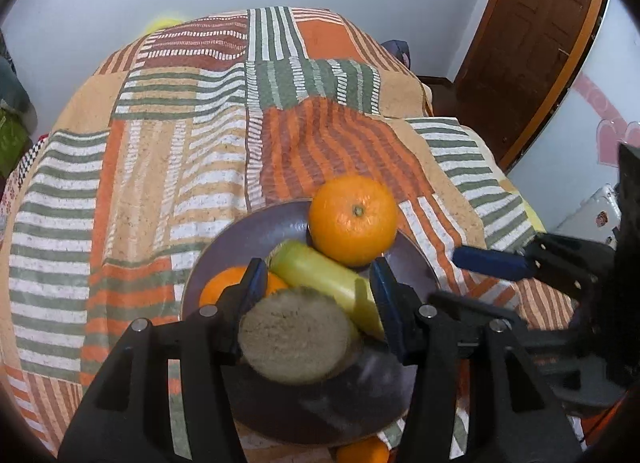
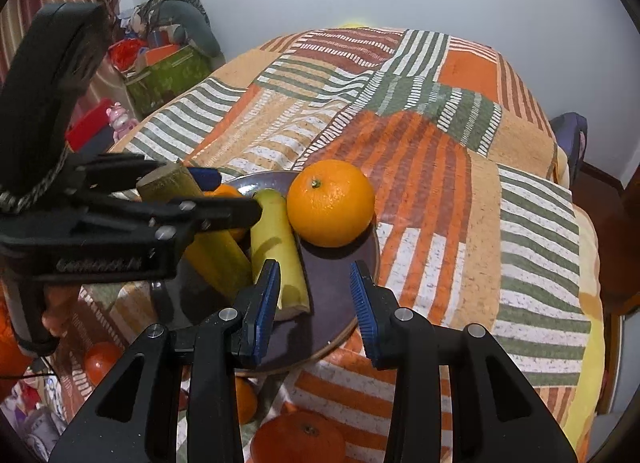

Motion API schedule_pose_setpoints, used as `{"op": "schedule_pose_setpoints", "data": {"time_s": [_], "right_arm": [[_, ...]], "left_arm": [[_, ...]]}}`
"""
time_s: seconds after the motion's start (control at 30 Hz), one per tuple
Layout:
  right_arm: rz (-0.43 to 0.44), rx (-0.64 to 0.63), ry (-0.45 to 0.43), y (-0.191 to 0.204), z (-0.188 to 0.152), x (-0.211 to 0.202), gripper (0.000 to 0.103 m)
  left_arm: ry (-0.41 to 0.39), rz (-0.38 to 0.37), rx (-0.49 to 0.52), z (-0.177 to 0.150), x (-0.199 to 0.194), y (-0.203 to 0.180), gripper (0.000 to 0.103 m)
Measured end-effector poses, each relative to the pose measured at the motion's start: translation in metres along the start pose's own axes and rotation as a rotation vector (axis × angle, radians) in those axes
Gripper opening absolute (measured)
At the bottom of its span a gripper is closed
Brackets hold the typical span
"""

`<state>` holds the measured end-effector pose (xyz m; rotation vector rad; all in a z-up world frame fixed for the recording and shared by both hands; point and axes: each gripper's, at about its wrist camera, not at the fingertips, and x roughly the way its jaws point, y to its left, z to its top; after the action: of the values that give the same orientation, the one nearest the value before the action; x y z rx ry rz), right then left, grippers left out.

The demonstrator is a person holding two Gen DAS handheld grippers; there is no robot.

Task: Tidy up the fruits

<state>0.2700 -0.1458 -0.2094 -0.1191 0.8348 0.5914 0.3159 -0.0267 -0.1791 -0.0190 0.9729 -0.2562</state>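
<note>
Left gripper (image 1: 318, 295) sits low over the purple plate (image 1: 412, 267), angled down, jaws clamped on a yellow-green stalk piece (image 2: 208, 239) whose cut end (image 1: 296, 337) fills the gap between the pads. Just beyond its fingertips lies a second stalk piece (image 1: 320, 275), and past that a big orange (image 1: 354, 221) on the plate's far rim. Over to the right: the right gripper (image 2: 314, 291) hovers level above the plate's near side, jaws spread wide, nothing between them, second stalk piece touching its left pad.
</note>
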Motion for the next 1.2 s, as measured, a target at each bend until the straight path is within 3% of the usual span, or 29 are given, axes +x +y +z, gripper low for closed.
{"op": "schedule_pose_setpoints", "data": {"time_s": [0.3,0.6,0.83,1.0,1.2], "right_arm": [[-0.008,0.044,-0.026,-0.014,-0.01,-0.012,0.034],[-0.024,0.051,-0.043,-0.016,-0.015,-0.021,0.034],[-0.034,0.05,-0.058,-0.007,-0.022,-0.038,0.034],[-0.049,0.044,-0.061,0.002,-0.033,-0.054,0.045],[-0.064,0.053,-0.058,0.009,-0.051,-0.07,0.055]], "left_arm": [[0.011,0.047,0.001,0.025,0.011,0.004,0.054],[-0.082,0.099,0.007,0.034,-0.026,0.008,0.065],[-0.128,0.119,0.013,0.006,-0.071,0.009,0.074],[-0.132,0.144,0.022,-0.024,-0.098,0.006,0.082],[-0.079,0.174,0.038,-0.064,-0.109,0.004,0.087]]}}
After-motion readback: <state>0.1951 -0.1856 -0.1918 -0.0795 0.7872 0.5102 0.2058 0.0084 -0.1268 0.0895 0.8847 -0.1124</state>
